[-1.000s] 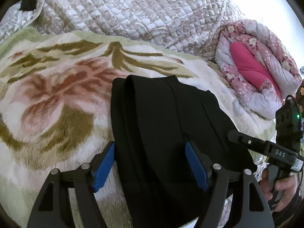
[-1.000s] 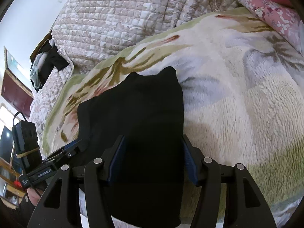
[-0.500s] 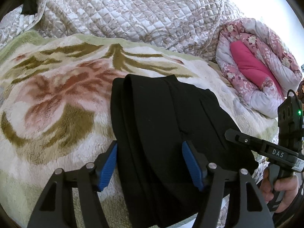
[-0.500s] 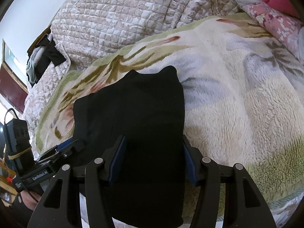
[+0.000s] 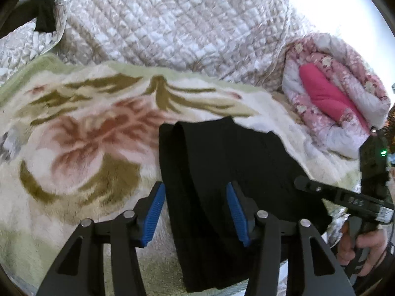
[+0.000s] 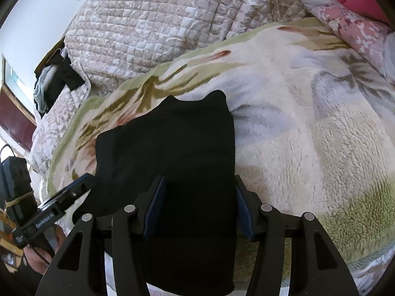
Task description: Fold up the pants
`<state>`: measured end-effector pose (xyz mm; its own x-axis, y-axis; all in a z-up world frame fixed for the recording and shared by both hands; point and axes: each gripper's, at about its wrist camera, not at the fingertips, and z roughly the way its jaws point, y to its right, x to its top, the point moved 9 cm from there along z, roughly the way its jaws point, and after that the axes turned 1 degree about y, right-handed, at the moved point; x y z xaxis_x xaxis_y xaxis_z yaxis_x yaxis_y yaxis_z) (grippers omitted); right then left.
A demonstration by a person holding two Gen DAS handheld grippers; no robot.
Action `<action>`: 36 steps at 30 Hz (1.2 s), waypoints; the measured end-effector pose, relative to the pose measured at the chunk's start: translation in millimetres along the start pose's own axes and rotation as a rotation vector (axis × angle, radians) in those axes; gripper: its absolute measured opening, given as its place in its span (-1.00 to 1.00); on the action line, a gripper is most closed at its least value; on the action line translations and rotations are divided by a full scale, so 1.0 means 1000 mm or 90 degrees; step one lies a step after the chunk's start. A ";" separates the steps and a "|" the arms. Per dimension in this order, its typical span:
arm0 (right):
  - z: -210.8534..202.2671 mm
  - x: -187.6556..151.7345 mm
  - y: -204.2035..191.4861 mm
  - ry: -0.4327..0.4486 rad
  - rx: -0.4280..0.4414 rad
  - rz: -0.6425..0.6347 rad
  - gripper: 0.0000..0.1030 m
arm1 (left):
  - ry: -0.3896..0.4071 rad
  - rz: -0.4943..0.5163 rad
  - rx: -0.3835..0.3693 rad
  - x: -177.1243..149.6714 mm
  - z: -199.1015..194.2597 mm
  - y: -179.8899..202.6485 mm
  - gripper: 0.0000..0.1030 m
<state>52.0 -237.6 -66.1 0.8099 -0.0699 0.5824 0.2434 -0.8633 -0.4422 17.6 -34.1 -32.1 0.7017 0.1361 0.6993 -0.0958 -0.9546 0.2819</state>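
Black folded pants point(image 5: 222, 172) lie flat on a floral fleece blanket point(image 5: 74, 148). My left gripper point(image 5: 195, 212) hovers low over their near left part. Its jaws are closing, with the thick left fold between the blue pads point(image 5: 154, 212); the left pad stands just off the fabric's edge. In the right wrist view the pants point(image 6: 172, 153) run away from me. My right gripper point(image 6: 198, 209) straddles their near right strip, one pad over the cloth and one just outside the right edge. I see no pinched or lifted fabric at either gripper.
A quilted cover point(image 5: 172, 24) bulges behind the blanket. A rolled pink floral duvet point(image 5: 333, 98) lies at the right. Dark clothes point(image 6: 54, 83) are heaped at the far left. A person's hand point(image 5: 358, 244) holds the right gripper's handle. The bed's near edge runs under both grippers.
The left gripper's jaws have narrowed around the pants' left fold. The right gripper's jaws have drawn in slightly. The pants lie as before.
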 end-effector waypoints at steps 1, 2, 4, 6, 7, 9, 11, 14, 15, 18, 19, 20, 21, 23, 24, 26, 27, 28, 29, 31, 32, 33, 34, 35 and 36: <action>0.002 -0.002 0.000 -0.007 0.002 0.001 0.05 | -0.006 -0.002 -0.014 -0.001 0.001 0.002 0.05; 0.002 -0.002 0.000 -0.008 0.003 0.002 0.05 | -0.020 -0.002 -0.020 -0.004 0.005 0.004 0.05; 0.001 -0.002 0.000 -0.008 0.012 0.012 0.05 | -0.043 -0.006 -0.006 -0.011 0.014 0.001 0.06; 0.001 -0.002 0.000 -0.009 0.016 0.015 0.05 | -0.042 -0.011 -0.005 -0.012 0.015 0.000 0.11; 0.001 -0.002 0.000 -0.009 0.013 0.013 0.05 | -0.044 -0.014 -0.006 -0.013 0.014 -0.001 0.14; 0.001 -0.002 -0.001 -0.009 0.009 0.009 0.05 | -0.051 -0.035 -0.007 -0.015 0.017 -0.005 0.25; 0.001 -0.002 -0.001 -0.009 0.008 0.009 0.05 | -0.056 -0.067 -0.026 -0.018 0.017 -0.010 0.27; 0.002 -0.003 -0.001 -0.009 0.004 0.005 0.05 | -0.059 -0.078 -0.039 -0.019 0.017 -0.009 0.26; 0.003 -0.002 -0.001 -0.009 0.003 0.004 0.05 | -0.062 -0.085 -0.049 -0.020 0.019 -0.008 0.26; 0.005 -0.002 0.000 -0.009 -0.001 0.006 0.05 | -0.060 -0.090 -0.060 -0.018 0.025 -0.005 0.30; 0.005 -0.001 0.000 -0.009 -0.001 0.008 0.05 | -0.056 -0.090 -0.062 -0.017 0.026 -0.005 0.31; 0.006 -0.001 0.000 -0.008 -0.001 0.011 0.05 | -0.053 -0.094 -0.064 -0.016 0.028 -0.005 0.31; 0.005 -0.001 0.000 -0.008 -0.001 0.011 0.05 | -0.051 -0.099 -0.067 -0.015 0.030 -0.005 0.32; 0.005 -0.002 0.001 -0.006 -0.007 0.009 -0.02 | -0.052 -0.106 -0.072 -0.015 0.030 -0.005 0.31; 0.004 -0.002 0.001 -0.005 -0.010 0.009 -0.12 | -0.053 -0.109 -0.070 -0.015 0.029 -0.006 0.28; 0.001 -0.001 0.003 -0.001 -0.007 0.015 -0.27 | -0.056 -0.117 -0.074 -0.016 0.025 -0.005 0.10; 0.000 -0.001 0.004 0.001 -0.003 0.021 -0.33 | -0.056 -0.122 -0.073 -0.017 0.022 -0.006 0.06; -0.002 -0.001 0.004 0.004 0.004 0.025 -0.38 | -0.054 -0.124 -0.071 -0.019 0.019 -0.005 -0.03; -0.003 -0.001 0.004 0.005 0.005 0.024 -0.39 | -0.052 -0.121 -0.070 -0.019 0.016 -0.003 -0.07; 0.000 -0.002 0.005 0.002 0.002 0.021 -0.39 | -0.048 -0.111 -0.063 -0.020 0.015 -0.001 -0.08; 0.004 -0.003 0.007 -0.005 0.001 0.025 -0.39 | -0.049 -0.109 -0.062 -0.020 0.017 -0.002 -0.08; 0.006 -0.003 0.008 -0.008 0.005 0.033 -0.38 | -0.051 -0.112 -0.064 -0.020 0.019 -0.002 -0.08; 0.008 -0.001 0.010 -0.008 0.014 0.048 -0.38 | -0.052 -0.114 -0.066 -0.019 0.022 -0.003 -0.08; 0.009 0.001 0.010 -0.008 0.017 0.054 -0.38 | -0.052 -0.111 -0.066 -0.018 0.024 -0.003 -0.06; 0.010 0.002 0.011 -0.008 0.018 0.057 -0.38 | -0.053 -0.105 -0.065 -0.016 0.026 -0.002 -0.05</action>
<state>61.5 -241.9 -76.5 0.8355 -0.1402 0.5313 0.1844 -0.8394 -0.5114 24.8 -41.3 -61.4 0.7694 0.2623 0.5825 -0.0421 -0.8890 0.4559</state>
